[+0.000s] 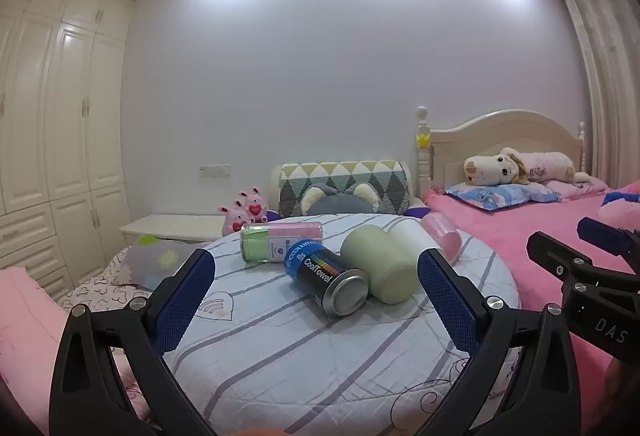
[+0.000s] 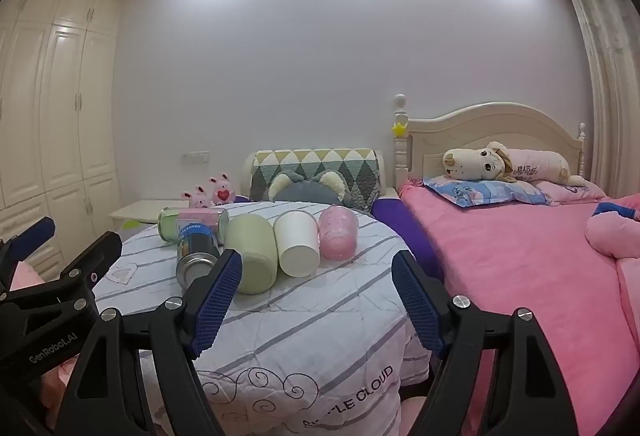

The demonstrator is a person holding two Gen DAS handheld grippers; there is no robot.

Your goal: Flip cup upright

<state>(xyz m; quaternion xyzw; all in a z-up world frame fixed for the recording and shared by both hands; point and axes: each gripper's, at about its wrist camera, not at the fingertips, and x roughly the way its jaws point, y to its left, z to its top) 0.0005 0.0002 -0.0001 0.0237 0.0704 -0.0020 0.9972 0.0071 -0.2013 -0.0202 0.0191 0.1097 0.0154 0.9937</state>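
Presently both tools stand released, gripping nothing. Ahead of the left gripper (image 1: 316, 288), five containers lie on their sides on the striped quilt (image 1: 280, 348). The white cup (image 2: 298, 244) lies just beyond the right gripper (image 2: 318, 290), between green cup (image 2: 252, 256) and pink cup (image 2: 339, 234).

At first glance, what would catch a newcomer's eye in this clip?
A row of containers lying on their sides on the striped quilt: a black can, a pale green cup, a white cup and a pink cup. Behind, a plush dog rests on the pink bed. Both hand-held grippers, left and right, hang open and empty.
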